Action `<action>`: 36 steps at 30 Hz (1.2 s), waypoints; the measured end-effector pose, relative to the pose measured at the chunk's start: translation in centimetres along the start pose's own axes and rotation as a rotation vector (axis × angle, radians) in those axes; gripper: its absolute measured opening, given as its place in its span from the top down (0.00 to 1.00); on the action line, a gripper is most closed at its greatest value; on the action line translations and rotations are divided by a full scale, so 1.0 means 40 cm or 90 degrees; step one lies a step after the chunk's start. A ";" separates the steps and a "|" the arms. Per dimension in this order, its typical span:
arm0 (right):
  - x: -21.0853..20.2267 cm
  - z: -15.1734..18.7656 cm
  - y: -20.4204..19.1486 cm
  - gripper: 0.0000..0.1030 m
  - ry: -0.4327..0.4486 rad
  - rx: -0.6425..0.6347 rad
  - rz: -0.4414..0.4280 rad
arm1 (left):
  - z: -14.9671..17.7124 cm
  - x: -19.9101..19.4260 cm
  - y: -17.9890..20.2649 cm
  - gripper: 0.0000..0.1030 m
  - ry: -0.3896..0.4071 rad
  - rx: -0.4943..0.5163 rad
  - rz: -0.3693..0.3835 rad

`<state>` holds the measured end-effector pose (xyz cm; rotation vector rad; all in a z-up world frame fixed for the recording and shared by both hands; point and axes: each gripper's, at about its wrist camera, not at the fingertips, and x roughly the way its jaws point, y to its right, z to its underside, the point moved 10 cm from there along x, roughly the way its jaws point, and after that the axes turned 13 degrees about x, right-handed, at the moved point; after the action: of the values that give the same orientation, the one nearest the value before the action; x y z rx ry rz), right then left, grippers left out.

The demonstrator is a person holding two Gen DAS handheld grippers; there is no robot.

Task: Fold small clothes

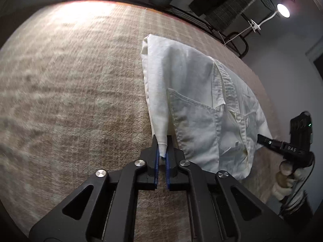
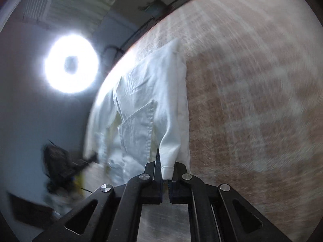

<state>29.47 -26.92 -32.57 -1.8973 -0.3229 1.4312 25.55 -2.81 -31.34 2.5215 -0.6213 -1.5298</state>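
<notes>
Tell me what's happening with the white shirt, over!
Left gripper shut on a corner of the white shirt. Right gripper shut on another corner. Shirt lies on the carpet. Nothing in the way.

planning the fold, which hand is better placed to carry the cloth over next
Neither clearly: both jaws are shut on corners of the white garment. The left gripper has open carpet beside it, so left looks slightly better.
</notes>
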 end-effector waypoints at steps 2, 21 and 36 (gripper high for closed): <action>-0.013 0.002 -0.034 0.87 0.006 -0.065 0.058 | -0.002 -0.019 0.002 0.98 0.000 0.014 -0.014; 0.062 -0.098 -0.130 0.78 0.098 -0.192 0.096 | -0.078 0.083 -0.008 0.98 0.009 0.075 -0.048; 0.043 -0.227 -0.213 0.76 0.102 -0.233 0.087 | -0.322 0.050 -0.078 0.96 0.078 0.017 -0.041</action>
<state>40.22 -23.50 -27.03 -2.3543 -0.4061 1.3664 38.46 -2.12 -27.81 2.6563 -0.5519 -1.3823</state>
